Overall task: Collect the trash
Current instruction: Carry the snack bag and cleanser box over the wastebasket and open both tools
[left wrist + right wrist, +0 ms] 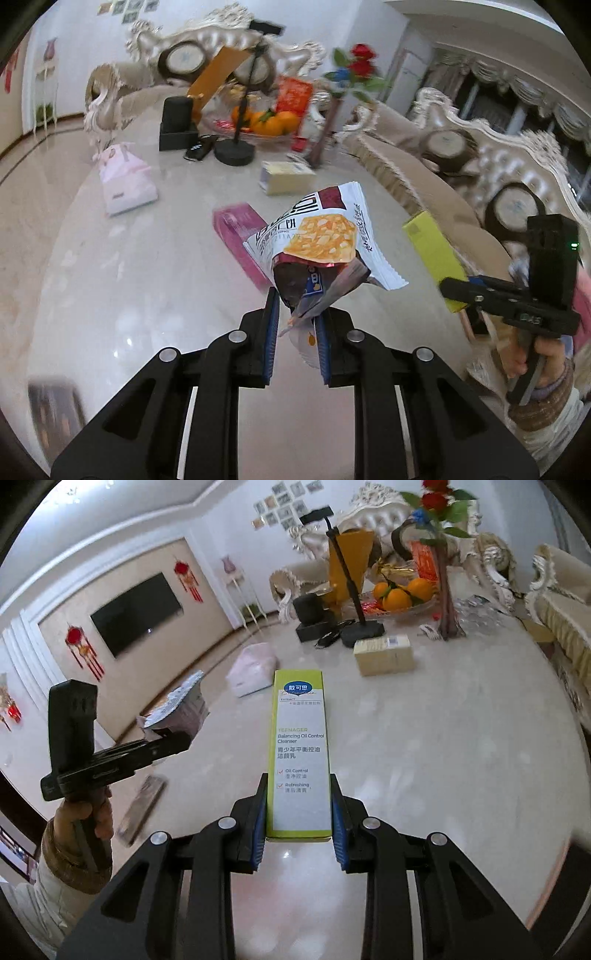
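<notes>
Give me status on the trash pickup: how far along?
Done: nothing visibly binned; no bin in view. In hand: left tool grips the torn white snack wrapper; right tool grips the green-and-white cleanser box. Left on the marble table: magenta box, pale yellow carton.

Both wrist views tableward (close)

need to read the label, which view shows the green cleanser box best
The right wrist view: the green cleanser box faces the camera, its print readable, clamped in the right hand-held gripper. The left wrist view shows only its plain side, at the edge.
</notes>
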A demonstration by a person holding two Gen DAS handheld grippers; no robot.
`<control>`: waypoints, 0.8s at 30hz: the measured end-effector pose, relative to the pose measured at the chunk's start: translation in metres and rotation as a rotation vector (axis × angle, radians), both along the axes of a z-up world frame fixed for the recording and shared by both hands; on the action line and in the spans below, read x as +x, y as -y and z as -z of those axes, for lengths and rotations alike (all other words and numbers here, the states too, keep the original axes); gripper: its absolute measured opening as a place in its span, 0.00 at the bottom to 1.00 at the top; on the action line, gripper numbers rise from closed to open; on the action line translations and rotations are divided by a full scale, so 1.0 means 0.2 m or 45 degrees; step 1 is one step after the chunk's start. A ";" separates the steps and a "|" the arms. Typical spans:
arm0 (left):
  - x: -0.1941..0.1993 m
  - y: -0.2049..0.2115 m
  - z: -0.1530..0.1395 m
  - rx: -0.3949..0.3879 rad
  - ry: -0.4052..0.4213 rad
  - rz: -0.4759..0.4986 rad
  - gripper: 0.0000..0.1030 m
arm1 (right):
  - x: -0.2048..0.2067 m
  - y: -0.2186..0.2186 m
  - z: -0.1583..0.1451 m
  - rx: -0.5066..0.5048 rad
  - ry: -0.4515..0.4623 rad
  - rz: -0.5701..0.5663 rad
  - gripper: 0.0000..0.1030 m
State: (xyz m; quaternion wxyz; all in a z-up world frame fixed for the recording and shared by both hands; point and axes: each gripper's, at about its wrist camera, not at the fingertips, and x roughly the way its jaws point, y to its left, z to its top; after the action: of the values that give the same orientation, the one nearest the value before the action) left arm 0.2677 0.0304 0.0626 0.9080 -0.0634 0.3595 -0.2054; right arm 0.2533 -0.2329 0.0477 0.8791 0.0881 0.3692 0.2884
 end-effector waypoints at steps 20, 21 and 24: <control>-1.12 0.32 1.01 0.152 -0.445 0.169 0.18 | -0.88 -0.12 0.90 -0.319 -0.401 0.151 0.27; -1.11 0.33 1.05 0.139 -0.466 0.165 0.19 | -0.93 -0.12 0.94 -0.327 -0.420 0.149 0.27; -1.05 0.34 1.18 0.162 -0.558 0.122 0.49 | -0.93 -0.13 1.04 -0.343 -0.474 0.140 0.32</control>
State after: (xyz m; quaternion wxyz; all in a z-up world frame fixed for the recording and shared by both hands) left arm 0.0580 -0.0373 -0.1731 0.7996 -0.0322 0.5630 -0.2065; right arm 0.0667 -0.2078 -0.1600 0.8140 0.0418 0.5547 0.1670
